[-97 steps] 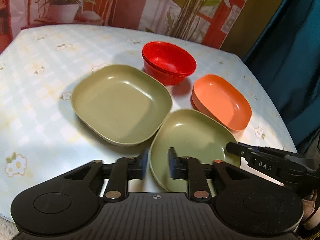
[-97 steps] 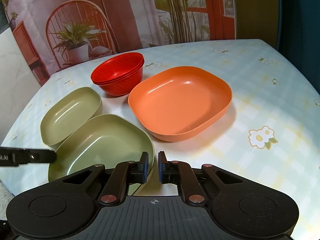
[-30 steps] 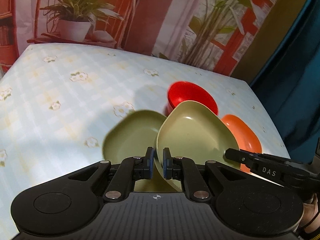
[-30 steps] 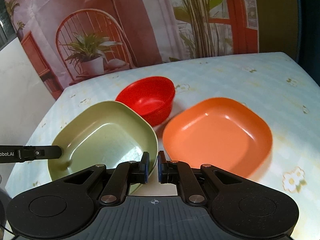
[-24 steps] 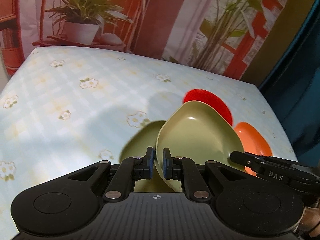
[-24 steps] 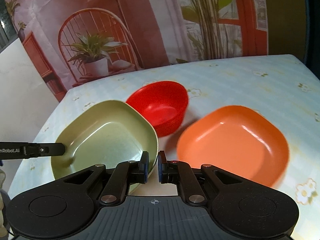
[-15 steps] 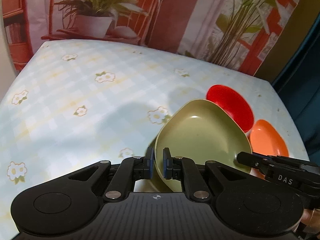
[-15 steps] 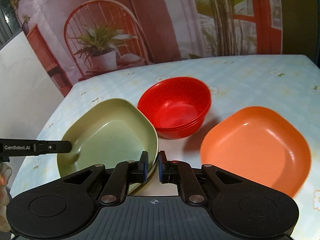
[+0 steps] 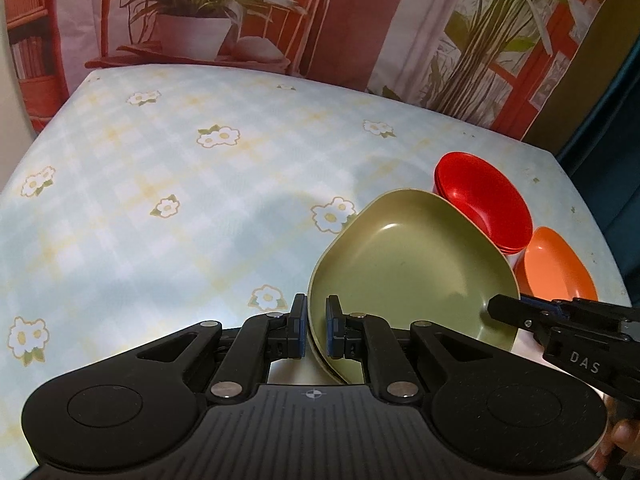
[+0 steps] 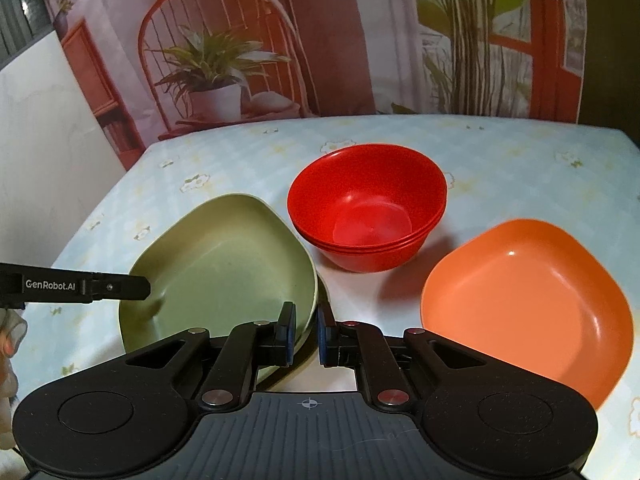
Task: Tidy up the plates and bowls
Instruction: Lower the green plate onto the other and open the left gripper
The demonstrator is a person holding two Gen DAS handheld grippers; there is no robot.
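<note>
I see green plate tilted, rim clamped between both grippers' closed fingers: left gripper, right gripper; red bowls beyond.

Two markings can be read. White capitals "DAS" stand on the black body of the right gripper, which enters the left wrist view at about 4 o'clock (letters tilted slightly, running down to the right). In the right wrist view, white "GenRobot.AI" stands on the black finger of the left gripper, reaching in from 9 o'clock. The backdrop behind the table shows shelves and a frame, but nothing on them is legible.
</note>
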